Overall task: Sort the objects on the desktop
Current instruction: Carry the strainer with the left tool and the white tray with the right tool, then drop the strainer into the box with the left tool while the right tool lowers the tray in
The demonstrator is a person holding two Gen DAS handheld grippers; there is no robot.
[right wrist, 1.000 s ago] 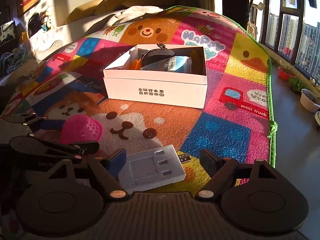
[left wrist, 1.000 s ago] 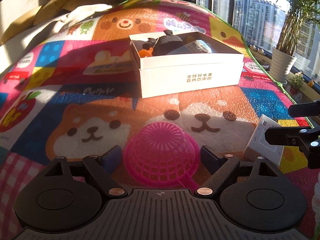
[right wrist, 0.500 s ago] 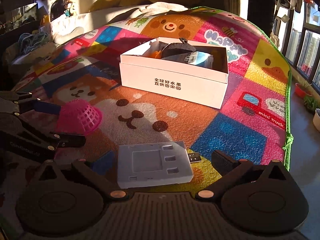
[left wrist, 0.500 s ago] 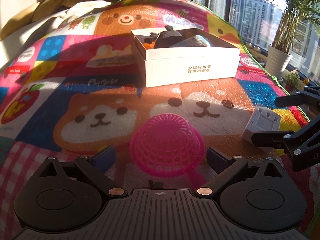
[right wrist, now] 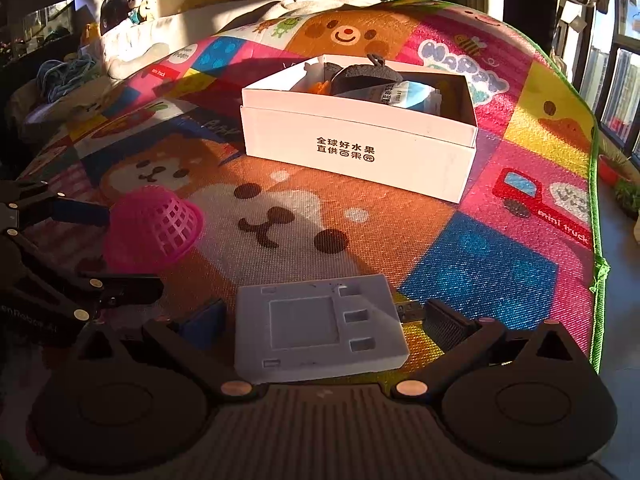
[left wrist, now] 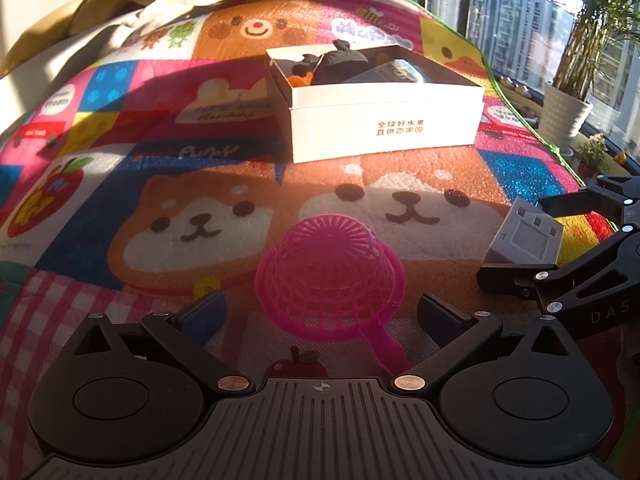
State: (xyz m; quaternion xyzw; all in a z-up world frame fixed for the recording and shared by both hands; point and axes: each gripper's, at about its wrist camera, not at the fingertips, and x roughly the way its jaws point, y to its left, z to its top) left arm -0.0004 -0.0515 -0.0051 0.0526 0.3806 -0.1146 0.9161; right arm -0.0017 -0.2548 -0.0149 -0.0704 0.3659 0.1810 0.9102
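Two grippers, left (left wrist: pixel 320 316) and right (right wrist: pixel 324 322), jaws just opened wide, gripping nothing, straddle pink strainer (left wrist: pixel 330 276) & grey adapter (right wrist: pixel 320 332) near mat's (right wrist: pixel 480 256) front edge; next: close, lift to box (right wrist: pixel 360 152).

Open mat (left wrist: pixel 224 276) stretches between the near objects and the far white box (left wrist: pixel 384 120), giving clear passage. Near left, the pink strainer (left wrist: pixel 328 276) blocks the way; near right, the grey tray (right wrist: pixel 320 332). Beyond the mat's right edge stands a potted plant (left wrist: pixel 566 114).

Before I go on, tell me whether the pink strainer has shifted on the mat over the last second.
No. The pink strainer still lies upside down just below the two dog faces on the play mat; only the view shifted.
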